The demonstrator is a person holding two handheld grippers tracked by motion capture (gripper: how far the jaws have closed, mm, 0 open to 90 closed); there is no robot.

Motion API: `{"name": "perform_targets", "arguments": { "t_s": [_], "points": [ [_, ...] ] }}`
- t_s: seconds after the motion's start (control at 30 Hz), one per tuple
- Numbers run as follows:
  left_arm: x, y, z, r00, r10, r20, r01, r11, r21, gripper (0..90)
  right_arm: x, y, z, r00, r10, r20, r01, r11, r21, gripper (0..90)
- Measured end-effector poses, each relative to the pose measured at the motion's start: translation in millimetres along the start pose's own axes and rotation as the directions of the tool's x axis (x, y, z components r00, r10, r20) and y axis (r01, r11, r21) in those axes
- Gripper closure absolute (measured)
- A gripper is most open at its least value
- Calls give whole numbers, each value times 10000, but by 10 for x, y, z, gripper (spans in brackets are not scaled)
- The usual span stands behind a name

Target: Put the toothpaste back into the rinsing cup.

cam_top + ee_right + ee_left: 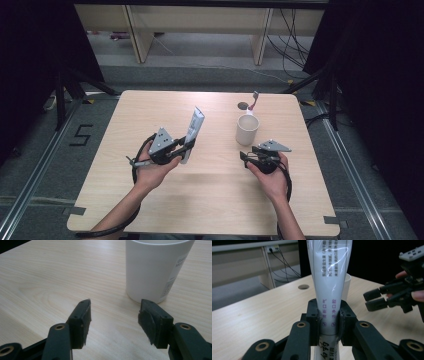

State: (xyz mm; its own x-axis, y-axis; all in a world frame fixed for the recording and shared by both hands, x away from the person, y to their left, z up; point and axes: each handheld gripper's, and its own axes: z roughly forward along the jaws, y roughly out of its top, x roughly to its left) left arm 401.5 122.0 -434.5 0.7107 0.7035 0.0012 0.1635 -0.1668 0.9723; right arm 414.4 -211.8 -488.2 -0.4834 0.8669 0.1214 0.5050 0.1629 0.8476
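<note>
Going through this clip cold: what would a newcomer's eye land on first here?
First, the white toothpaste tube standing up from the left claw, whose jaws are clamped on its lower end, left of the table's middle. Next, the white cup on the wooden table toward the far right, with a toothbrush poking out of it. The right claw sits open just short of the cup, holding nothing.
</note>
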Motion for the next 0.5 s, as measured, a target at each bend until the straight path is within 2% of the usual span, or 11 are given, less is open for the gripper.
{"name": "perform_targets", "arguments": {
  "t_s": [0.07, 0.13, 0.2, 0.23, 0.3, 0.33, 0.37, 0.4, 0.47, 0.5],
  "points": [
    [2, -1, 8, 10000, -46, -7, 46, 9999, -124, 745, 20, -11, -15, 9997, 260, 40, -260, 9996, 130, 436],
    [5, -5, 14, 10000, -86, -38, 86, 9997, -218, 746, 16, -15, -12, 9997, 252, -59, -252, 9997, 44, 437],
    [7, -15, 18, 9999, -100, -101, 97, 9992, -379, 746, 0, -7, -19, 9999, 110, 42, -110, 9999, 65, 438],
    [9, -15, 21, 9999, -146, -66, 143, 9993, -353, 745, 14, -1, -38, 9996, 287, 22, -287, 9995, 114, 438],
    [4, -22, 16, 9998, -166, -119, 160, 9986, -502, 745, -1, 10, -32, 9999, 54, -112, -54, 10000, -27, 438],
    [5, -19, 14, 9998, -188, -80, 184, 9987, -471, 745, 3, 15, -46, 9999, 98, -56, -99, 9999, -27, 438],
    [1, -21, 12, 9998, -171, -131, 164, 9983, -561, 746, -5, 23, -62, 9999, -104, 82, 105, 9999, -43, 438],
    [1, -18, 9, 9998, -140, -136, 132, 9982, -588, 746, 11, 17, -52, 10000, 82, 33, -81, 9997, -226, 438],
    [-5, -14, 11, 9997, -181, -140, 171, 9976, -670, 746, 22, 18, -56, 9997, 204, -139, -206, 9997, -158, 438],
    [-10, -9, 11, 9998, -176, -131, 167, 9975, -688, 746, 25, 19, -59, 9999, 137, 10, -137, 9997, -216, 438]
  ]
}}
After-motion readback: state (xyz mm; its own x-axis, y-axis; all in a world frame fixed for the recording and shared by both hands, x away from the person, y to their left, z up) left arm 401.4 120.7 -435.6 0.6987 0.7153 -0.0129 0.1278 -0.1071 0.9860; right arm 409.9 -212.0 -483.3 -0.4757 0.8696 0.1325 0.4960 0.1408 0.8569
